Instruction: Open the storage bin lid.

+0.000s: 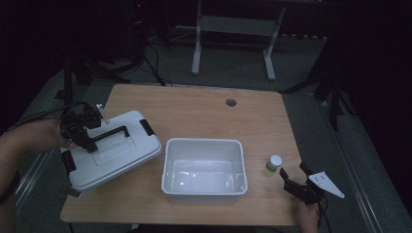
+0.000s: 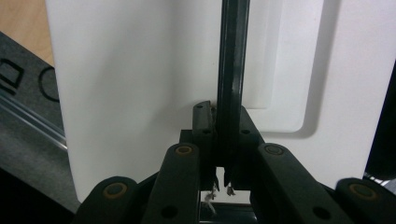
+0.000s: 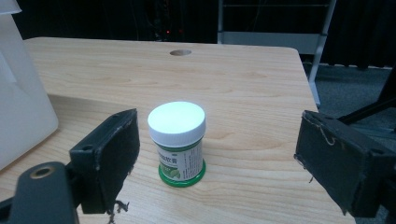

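The lid, at the bench's left edge, is held by its handle in the left fingers; it should be kept level. The right fingers stand wide around the jar.

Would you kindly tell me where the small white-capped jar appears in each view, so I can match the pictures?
High view: the jar stands right of the white bin, just ahead of the right gripper.
Left gripper view: no jar; the left gripper is shut on the lid's black handle.
Right gripper view: centre, ahead of the open jaws.
Shared landmark: the table's round hole.
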Demonstrator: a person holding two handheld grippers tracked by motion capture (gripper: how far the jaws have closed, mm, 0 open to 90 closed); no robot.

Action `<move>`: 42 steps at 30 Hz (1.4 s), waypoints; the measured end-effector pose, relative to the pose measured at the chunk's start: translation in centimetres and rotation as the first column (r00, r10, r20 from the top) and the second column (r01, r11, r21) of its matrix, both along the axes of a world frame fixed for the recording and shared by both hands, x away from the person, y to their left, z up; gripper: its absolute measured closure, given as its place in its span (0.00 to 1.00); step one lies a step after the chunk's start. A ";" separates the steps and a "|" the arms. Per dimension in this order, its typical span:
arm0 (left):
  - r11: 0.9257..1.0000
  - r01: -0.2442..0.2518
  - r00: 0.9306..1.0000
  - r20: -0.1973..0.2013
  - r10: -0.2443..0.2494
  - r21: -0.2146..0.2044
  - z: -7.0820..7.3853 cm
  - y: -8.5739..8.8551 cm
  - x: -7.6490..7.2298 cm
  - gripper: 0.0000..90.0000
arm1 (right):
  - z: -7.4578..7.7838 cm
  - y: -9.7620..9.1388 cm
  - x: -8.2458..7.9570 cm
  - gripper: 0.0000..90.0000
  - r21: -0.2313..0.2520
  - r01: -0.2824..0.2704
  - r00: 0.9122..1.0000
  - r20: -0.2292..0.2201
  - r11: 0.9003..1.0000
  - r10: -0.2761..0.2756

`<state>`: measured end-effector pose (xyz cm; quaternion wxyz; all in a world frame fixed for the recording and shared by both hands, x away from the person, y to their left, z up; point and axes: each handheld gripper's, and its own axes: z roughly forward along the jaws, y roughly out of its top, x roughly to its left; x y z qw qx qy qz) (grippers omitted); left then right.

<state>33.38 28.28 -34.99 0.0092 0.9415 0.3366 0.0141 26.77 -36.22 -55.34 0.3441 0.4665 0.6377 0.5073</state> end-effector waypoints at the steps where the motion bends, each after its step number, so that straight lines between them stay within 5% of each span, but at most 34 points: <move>1: 1.000 -0.011 1.000 0.000 0.011 0.004 -0.4 0.1 0.1 0.93 | 0.0 0.0 0.0 0.15 0.001 0.000 1.000 0.000 1.000 0.000; 20: 0.995 -0.103 0.992 -0.076 0.103 0.000 -10.1 0.6 3.2 0.93 | 0.0 0.0 0.0 0.15 -0.002 -0.007 1.000 -0.001 1.000 0.007; 28: 0.995 -0.102 0.993 -0.067 0.101 -0.019 -11.6 -0.4 3.5 0.93 | 0.0 0.0 0.0 0.15 0.004 -0.008 1.000 -0.003 1.000 0.008; 39: 0.998 -0.063 0.992 -0.112 0.063 0.006 -13.6 -1.4 3.5 0.92 | 0.0 0.0 0.0 0.15 0.005 -0.008 1.000 -0.003 1.000 0.008; 42: 0.998 -0.066 0.991 -0.116 0.063 -0.019 -13.9 -1.3 3.5 0.89 | 0.0 0.0 0.0 0.15 0.005 -0.007 1.000 -0.001 1.000 0.007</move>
